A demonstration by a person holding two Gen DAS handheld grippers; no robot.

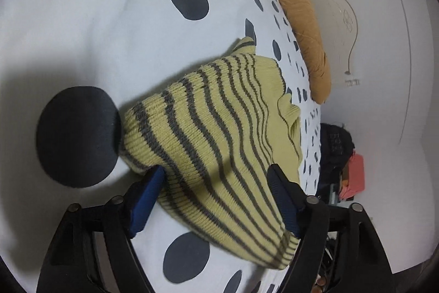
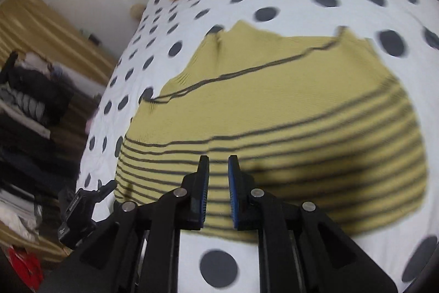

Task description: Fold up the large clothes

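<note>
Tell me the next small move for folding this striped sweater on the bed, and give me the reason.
Probably close the left gripper on the striped sweater. Its jaws stand wide open with the sweater's ribbed, bunched end lying between them, pads not pressing it. The right gripper hovers over the hem with only a narrow gap and nothing in it, so the left seems better placed to lift first off the polka-dot bedspread.

I saw a bed under a white cover [image 1: 96,26] printed with dark grey dots. An orange-tan pillow [image 1: 306,40] lay at its far edge, against a pale headboard [image 1: 370,18] with curled line ornament. Through the right camera, dark and pale clothes [image 2: 30,100] were piled beside the bed, with something red [image 2: 23,267] low down.
</note>
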